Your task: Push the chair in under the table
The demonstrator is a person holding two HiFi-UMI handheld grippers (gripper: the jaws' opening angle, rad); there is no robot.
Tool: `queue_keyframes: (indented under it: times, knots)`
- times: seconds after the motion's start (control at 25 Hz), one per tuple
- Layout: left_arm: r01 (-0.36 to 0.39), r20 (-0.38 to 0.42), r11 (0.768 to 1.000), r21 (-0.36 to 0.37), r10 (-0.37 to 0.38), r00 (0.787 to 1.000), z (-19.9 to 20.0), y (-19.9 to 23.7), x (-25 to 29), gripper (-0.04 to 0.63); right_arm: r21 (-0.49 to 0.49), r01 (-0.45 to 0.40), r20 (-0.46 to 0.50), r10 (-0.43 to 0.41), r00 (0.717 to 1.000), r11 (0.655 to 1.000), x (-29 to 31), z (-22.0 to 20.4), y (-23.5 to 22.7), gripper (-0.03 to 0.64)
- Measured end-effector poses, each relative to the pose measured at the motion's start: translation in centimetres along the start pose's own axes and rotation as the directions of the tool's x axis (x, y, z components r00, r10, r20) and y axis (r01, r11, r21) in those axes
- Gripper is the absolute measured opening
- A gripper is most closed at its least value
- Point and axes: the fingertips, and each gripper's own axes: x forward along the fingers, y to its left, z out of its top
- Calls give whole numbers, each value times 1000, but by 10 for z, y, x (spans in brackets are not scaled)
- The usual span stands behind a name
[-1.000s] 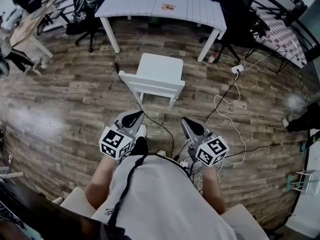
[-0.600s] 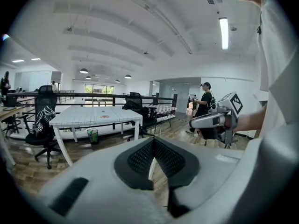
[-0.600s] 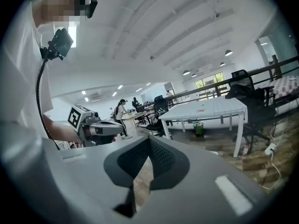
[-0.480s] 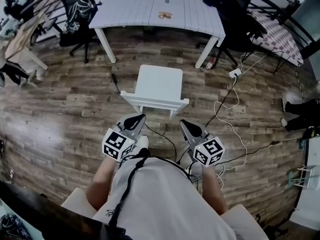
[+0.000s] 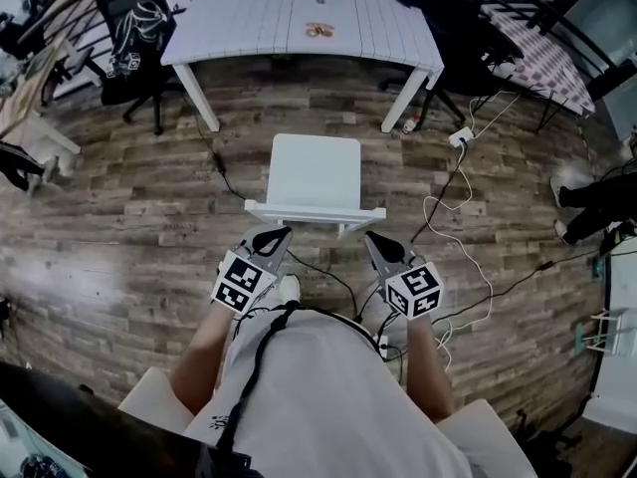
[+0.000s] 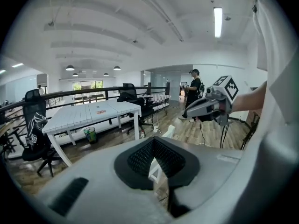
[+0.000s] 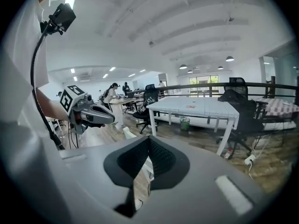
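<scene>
A white chair [image 5: 315, 172] stands on the wood floor, its backrest [image 5: 315, 213] towards me and its seat facing the white table [image 5: 299, 13] beyond it. My left gripper [image 5: 273, 232] is shut and empty, its tip just short of the backrest's left end. On the other side my right gripper [image 5: 371, 239] is shut too, close behind the backrest's right end. Whether either tip touches the chair I cannot tell. In the left gripper view the jaws [image 6: 155, 160] are closed with a sliver of chair behind them; the right gripper view [image 7: 144, 164] shows the same.
Black office chairs stand at the table's left [image 5: 129, 38] and right [image 5: 453, 18]. White and black cables [image 5: 453, 207] and a power strip [image 5: 459, 137] lie on the floor right of the chair. A person's legs [image 5: 592, 202] show at the right edge.
Both grippers have moved forward and a little down, closing on the chair's backrest. The view has shifted so that the chair now sits square in front of me.
</scene>
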Motion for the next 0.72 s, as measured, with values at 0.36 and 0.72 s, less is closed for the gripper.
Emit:
queue_keyframes:
  times: [0.36, 0.72]
  knots:
    - [60, -83, 995, 75, -54, 995, -21, 38, 10, 8, -143, 41, -154, -63, 986, 989, 46, -14, -10, 29]
    - [88, -132, 985, 149, -68, 989, -34, 61, 22, 8, -155, 35, -167, -61, 984, 987, 75, -4, -10, 31]
